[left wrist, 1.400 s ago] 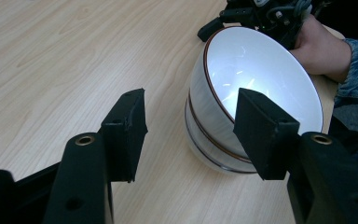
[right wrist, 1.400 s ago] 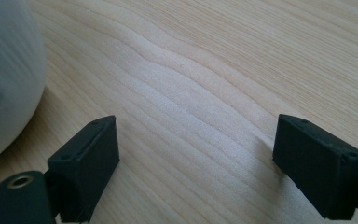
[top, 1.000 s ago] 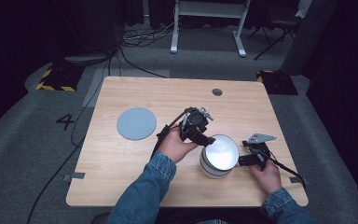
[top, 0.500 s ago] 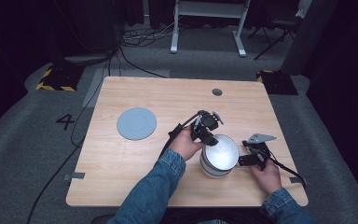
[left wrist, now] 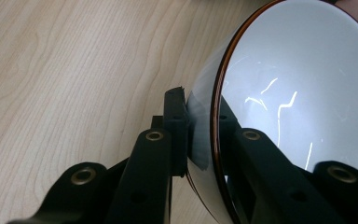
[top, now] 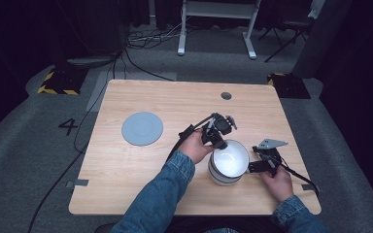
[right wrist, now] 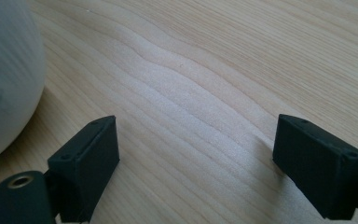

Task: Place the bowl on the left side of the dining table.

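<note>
Bowl (top: 229, 161) on table (top: 175, 104), right of centre, toward near edge; disc (top: 142, 128) well left; left gripper (top: 217, 137) on bowl's far-left rim, right gripper (top: 252, 166) just right.

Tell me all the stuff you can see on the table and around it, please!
bowl: one, white with a thin dark rim line, near the table's front right, clamped at its rim
round plate: one, grey-blue, flat on the table's left part
table: one, light wood, with a small dark round hole near its far edge
cables: several, dark, on the grey floor beyond the table
desk frame: one, white, beyond the table
left hand-held gripper: one, black, jaws shut on the bowl's rim
right hand-held gripper: one, black, jaws open over bare wood, right of the bowl
sleeves: two, blue denim, coming in from the bottom
</note>
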Motion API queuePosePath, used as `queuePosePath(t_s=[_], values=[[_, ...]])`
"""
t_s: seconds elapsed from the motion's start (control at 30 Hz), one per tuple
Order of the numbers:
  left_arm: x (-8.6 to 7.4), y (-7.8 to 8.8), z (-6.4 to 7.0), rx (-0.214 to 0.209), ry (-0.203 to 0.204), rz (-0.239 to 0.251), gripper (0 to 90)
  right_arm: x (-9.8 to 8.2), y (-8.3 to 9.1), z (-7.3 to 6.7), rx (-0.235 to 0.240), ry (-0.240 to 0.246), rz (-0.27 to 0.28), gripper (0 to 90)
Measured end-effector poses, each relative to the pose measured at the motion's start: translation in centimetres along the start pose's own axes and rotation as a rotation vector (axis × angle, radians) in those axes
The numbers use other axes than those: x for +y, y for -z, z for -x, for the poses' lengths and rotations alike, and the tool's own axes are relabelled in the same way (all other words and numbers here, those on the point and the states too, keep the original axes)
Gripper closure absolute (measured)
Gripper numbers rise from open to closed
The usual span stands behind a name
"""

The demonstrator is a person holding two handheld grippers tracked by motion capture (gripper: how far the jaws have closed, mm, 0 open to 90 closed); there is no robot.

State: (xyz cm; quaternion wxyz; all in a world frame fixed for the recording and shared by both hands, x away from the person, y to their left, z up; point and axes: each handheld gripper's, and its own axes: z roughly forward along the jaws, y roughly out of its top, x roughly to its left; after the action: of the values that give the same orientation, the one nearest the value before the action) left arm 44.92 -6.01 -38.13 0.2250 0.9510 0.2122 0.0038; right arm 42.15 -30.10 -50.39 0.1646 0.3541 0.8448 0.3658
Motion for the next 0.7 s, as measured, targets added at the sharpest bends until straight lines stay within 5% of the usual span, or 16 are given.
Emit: queuePosePath(t_s=[0.7], values=[[1.1,4.8,1.1,-0.005,0.009,0.071,81.8,0.1,-0.1,-0.3,0.002,-0.041,0.013,14.5]])
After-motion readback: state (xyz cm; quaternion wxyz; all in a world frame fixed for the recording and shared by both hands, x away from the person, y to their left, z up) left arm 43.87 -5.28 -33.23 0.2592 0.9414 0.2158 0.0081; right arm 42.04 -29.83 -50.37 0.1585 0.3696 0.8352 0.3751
